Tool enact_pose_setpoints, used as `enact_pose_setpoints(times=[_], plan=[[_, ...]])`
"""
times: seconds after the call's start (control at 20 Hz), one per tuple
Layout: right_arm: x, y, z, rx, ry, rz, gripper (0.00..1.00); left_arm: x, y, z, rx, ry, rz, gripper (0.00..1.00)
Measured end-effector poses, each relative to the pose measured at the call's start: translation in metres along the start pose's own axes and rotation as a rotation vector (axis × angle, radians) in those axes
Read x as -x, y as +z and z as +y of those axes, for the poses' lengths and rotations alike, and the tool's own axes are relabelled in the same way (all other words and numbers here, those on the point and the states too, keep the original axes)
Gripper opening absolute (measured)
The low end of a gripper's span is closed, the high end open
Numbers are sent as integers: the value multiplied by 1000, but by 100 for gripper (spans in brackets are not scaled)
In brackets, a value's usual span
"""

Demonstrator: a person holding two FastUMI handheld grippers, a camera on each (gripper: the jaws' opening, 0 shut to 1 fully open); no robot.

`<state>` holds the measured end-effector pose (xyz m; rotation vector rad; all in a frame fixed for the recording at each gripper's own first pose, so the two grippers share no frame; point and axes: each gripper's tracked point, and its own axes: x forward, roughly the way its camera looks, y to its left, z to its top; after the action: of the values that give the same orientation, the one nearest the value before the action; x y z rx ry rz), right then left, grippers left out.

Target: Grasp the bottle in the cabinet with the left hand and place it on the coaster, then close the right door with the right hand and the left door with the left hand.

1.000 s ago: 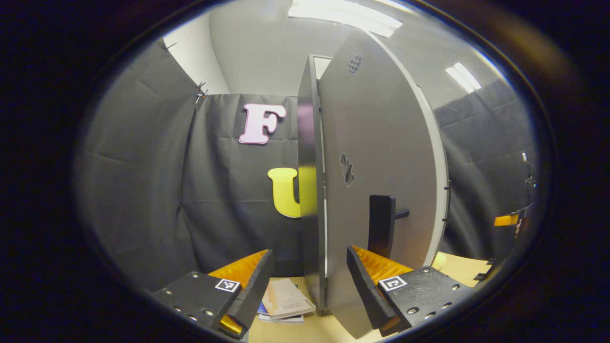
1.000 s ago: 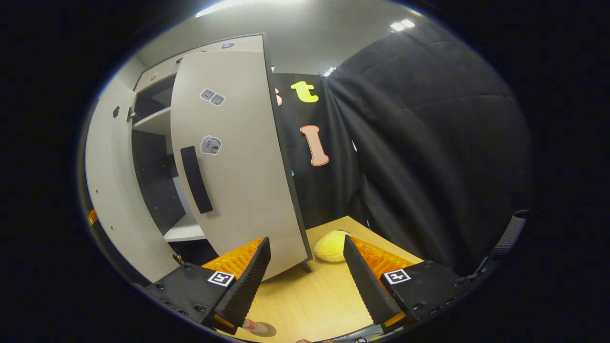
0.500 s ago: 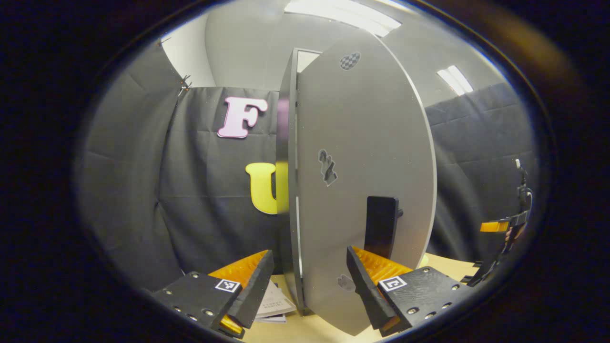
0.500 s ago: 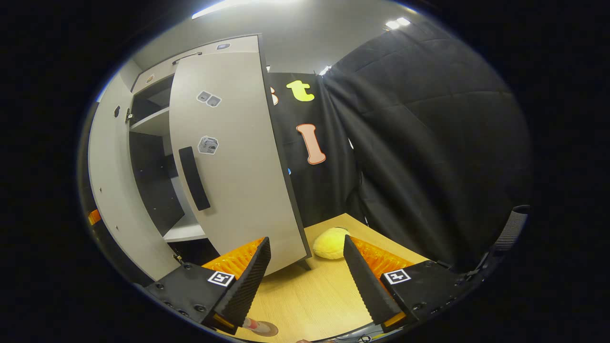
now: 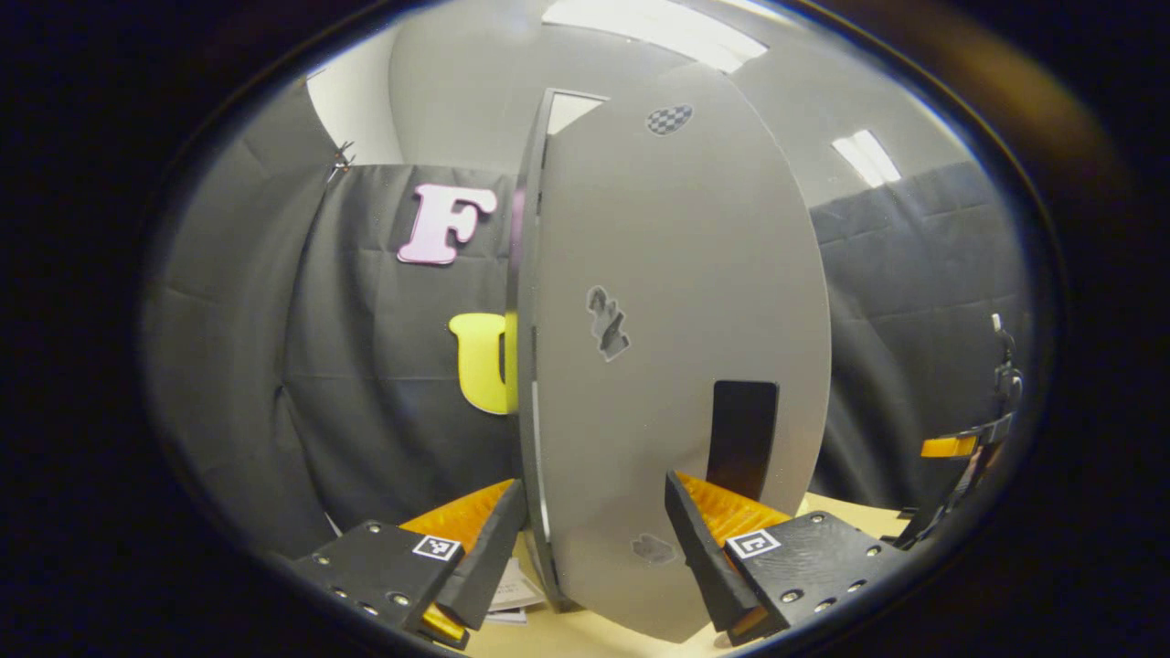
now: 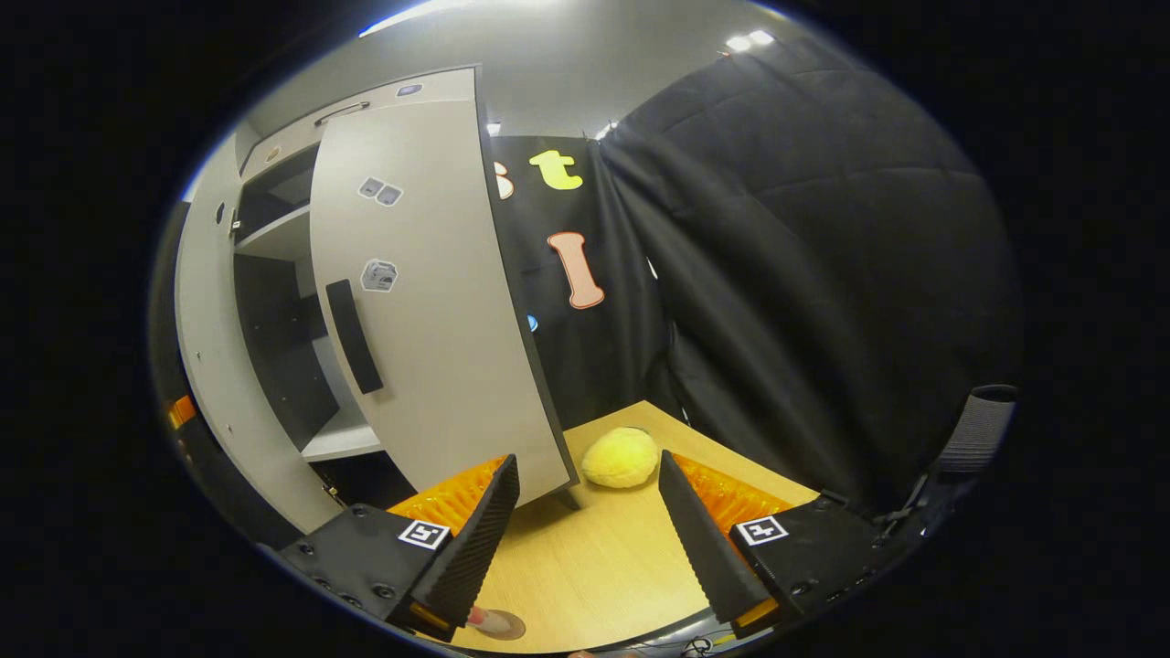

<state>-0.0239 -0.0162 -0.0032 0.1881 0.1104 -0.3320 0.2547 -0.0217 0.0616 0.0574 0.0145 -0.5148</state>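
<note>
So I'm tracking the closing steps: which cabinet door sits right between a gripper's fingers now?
The left door, seen close up in the left gripper view with its dark handle just above the open left gripper.

In the left gripper view the left door (image 5: 676,366) hides the cabinet's inside, and the papers (image 5: 512,594) on the table are mostly covered by the door's foot and a finger. In the right gripper view the right door (image 6: 430,311) covers much of the shelves (image 6: 283,233). A small round thing (image 6: 498,623) at the bottom edge is cut off and too unclear to name.
</note>
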Motion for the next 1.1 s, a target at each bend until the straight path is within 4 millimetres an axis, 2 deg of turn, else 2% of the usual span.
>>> enact_pose_setpoints(times=[0.25,0.3,0.35,0.55,0.6,0.65,0.7,0.85,0.9,1.0,1.05,1.1], plan=[[11,6,-15,5,-39,-35,98,-25,16,-31,-41,23,-96,90],[13,6,-19,5,-49,-35,98,-30,22,-39,-51,23,-120,93],[16,4,-24,5,-62,-33,98,-36,25,-48,-60,17,-135,90],[24,-12,-41,-2,-113,-1,98,-49,15,-85,-55,-47,-118,89],[23,-13,-42,-5,-120,0,98,-49,12,-91,-41,-60,-112,82],[22,-13,-42,-8,-124,-2,98,-46,11,-92,-27,-62,-107,89],[19,-12,-40,-13,-122,-5,98,-42,8,-91,-12,-61,-105,96],[10,-6,-25,-18,-89,-24,98,-22,2,-77,43,-35,-97,96],[6,-2,-18,-14,-70,-34,98,-12,-1,-67,54,-13,-96,82],[-2,5,-1,0,-30,-55,98,8,-9,-45,56,47,-87,83],[-5,8,8,9,-8,-67,98,19,-12,-32,52,81,-82,96],[-8,12,19,19,17,-78,98,31,-18,-20,51,117,-74,96]])
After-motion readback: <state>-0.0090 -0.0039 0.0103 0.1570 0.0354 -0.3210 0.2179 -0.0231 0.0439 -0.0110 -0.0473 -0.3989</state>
